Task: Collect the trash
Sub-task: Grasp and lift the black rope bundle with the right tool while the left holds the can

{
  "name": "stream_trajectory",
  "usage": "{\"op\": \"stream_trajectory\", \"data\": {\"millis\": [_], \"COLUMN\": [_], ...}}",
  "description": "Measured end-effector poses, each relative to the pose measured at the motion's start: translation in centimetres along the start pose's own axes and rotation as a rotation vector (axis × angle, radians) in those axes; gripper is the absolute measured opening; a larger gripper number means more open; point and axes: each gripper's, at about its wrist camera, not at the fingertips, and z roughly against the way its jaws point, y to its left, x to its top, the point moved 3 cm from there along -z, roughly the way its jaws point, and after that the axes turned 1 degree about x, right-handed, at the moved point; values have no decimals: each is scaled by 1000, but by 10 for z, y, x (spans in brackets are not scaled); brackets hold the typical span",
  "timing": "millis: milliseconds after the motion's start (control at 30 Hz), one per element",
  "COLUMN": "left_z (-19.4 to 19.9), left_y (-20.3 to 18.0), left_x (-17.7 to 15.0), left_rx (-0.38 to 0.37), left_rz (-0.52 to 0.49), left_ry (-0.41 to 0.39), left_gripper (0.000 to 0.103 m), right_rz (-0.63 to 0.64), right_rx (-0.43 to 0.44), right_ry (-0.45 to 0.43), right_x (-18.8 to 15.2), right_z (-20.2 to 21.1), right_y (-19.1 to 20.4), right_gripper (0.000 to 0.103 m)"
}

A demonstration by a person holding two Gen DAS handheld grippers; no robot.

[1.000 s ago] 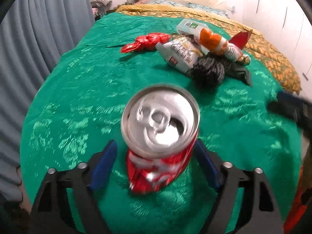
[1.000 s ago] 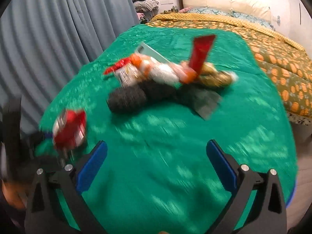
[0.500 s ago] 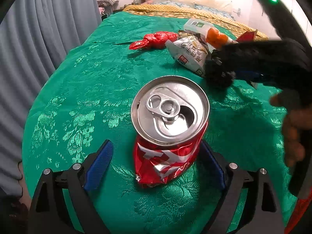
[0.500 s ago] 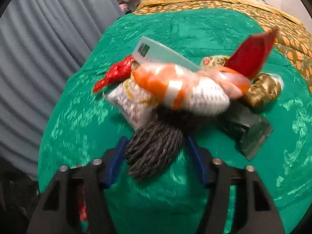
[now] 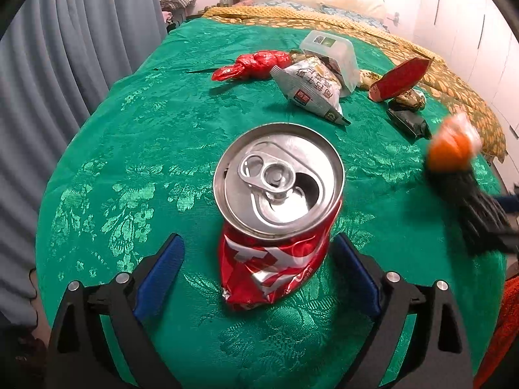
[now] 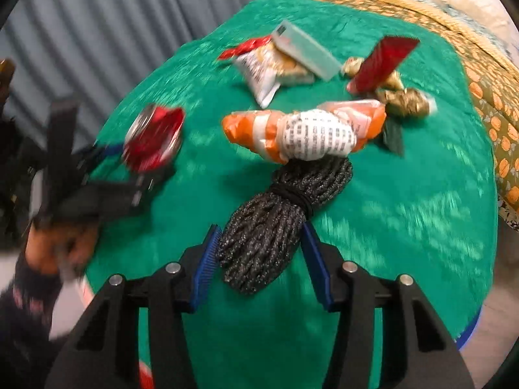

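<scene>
Bedspread [image 5: 136,136] in shiny green lying under everything; snack wrappers [image 5: 311,87] and clear tub [image 5: 334,52] sitting in a loose pile toward the far end; right gripper [image 6: 261,253] clamping down snug on dark rope bundle [image 6: 279,214], orange-and-white packet [image 6: 301,129] riding on its far end, all of it looking lifted; left gripper [image 5: 256,269] gaping wide around crushed red can [image 5: 275,223], pads [image 5: 159,272] not quite touching it.
</scene>
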Motion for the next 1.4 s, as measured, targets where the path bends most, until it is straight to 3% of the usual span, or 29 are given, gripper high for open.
{"op": "stream_trajectory", "data": {"millis": [167, 233, 367, 433, 600, 700, 867, 1000, 1067, 1100, 1167, 1233, 1400], "left_z": [0, 0, 1, 3, 16, 33, 41, 27, 21, 18, 14, 13, 22], "left_y": [-2, -3, -3, -1, 14, 25, 18, 1, -3, -5, -9, -9, -3], "left_x": [-1, -2, -2, -3, -6, -1, 20, 38, 42, 42, 42, 41, 38], "left_rx": [-16, -13, -17, -48, -140, -168, -143, -130, -131, -133, -131, -125, -133], "left_rz": [-11, -16, -22, -30, -10, 1, -73, -145, -156, -160, -168, -167, -124], "left_ry": [8, 11, 18, 23, 21, -32, -63, -34, -20, -11, 4, 9, -20], "left_gripper": [95, 96, 97, 97, 97, 97, 97, 97, 91, 86, 72, 53, 53], "right_rz": [72, 83, 34, -2, -90, -168, -280, -324, -342, -343, -334, -337, -316], "right_rx": [-231, -276, -223, -198, -148, -114, -129, -171, -194, -205, -233, -238, -211], "right_ry": [-11, -39, -65, -72, -87, -115, -109, -76, -52, -39, -25, -48, -105], "right_x": [-22, -25, -29, -30, -34, -32, -26, -24, -23, -24, -25, -28, -31], "right_z": [19, 26, 35, 34, 38, 40, 31, 23, 18, 15, 13, 19, 35], "right_y": [-14, -17, -27, -33, -44, -53, -70, -82, -90, -93, -97, -100, -96], "right_gripper": [50, 50, 53, 69, 76, 78, 78, 79, 79, 77, 61, 40, 36]}}
